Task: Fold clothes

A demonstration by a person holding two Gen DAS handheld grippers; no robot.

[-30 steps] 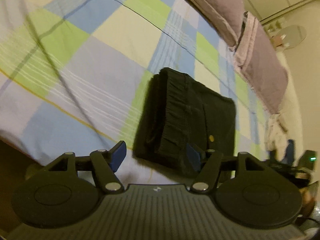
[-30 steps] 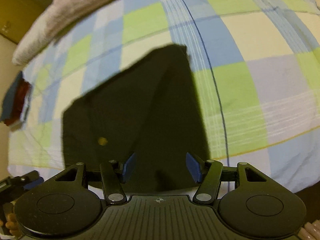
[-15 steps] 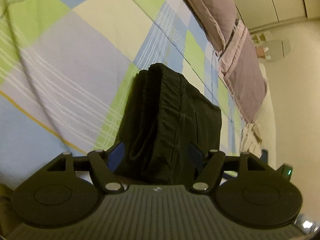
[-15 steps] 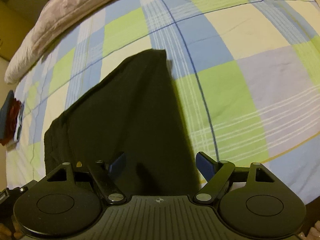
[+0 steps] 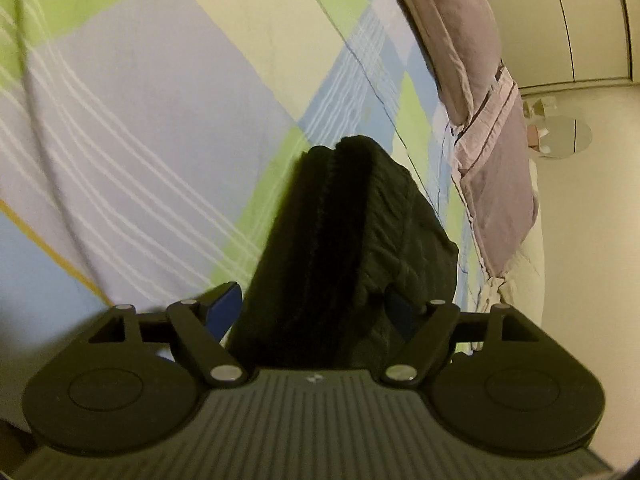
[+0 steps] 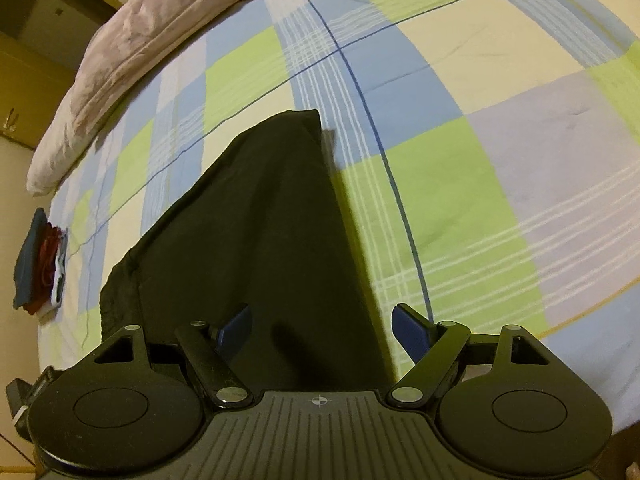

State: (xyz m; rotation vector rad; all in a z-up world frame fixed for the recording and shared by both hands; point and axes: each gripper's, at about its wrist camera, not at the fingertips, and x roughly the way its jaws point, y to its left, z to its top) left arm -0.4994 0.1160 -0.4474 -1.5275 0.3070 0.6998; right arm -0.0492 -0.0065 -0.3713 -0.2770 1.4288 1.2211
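left gripper [image 5: 314, 312] fingers wide, straddling black garment [image 5: 348, 240], contact unclear | right gripper [image 6: 322, 330] fingers wide, empty

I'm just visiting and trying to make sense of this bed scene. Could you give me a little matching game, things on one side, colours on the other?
Things:
1. folded garment
2. bedsheet
3. rumpled quilt
4. pads on the right claw

Colours:
A. pale pinkish-lilac
B. checked green, blue and cream
C. black
D. blue

Pairs: 1-C, 2-B, 3-A, 4-D
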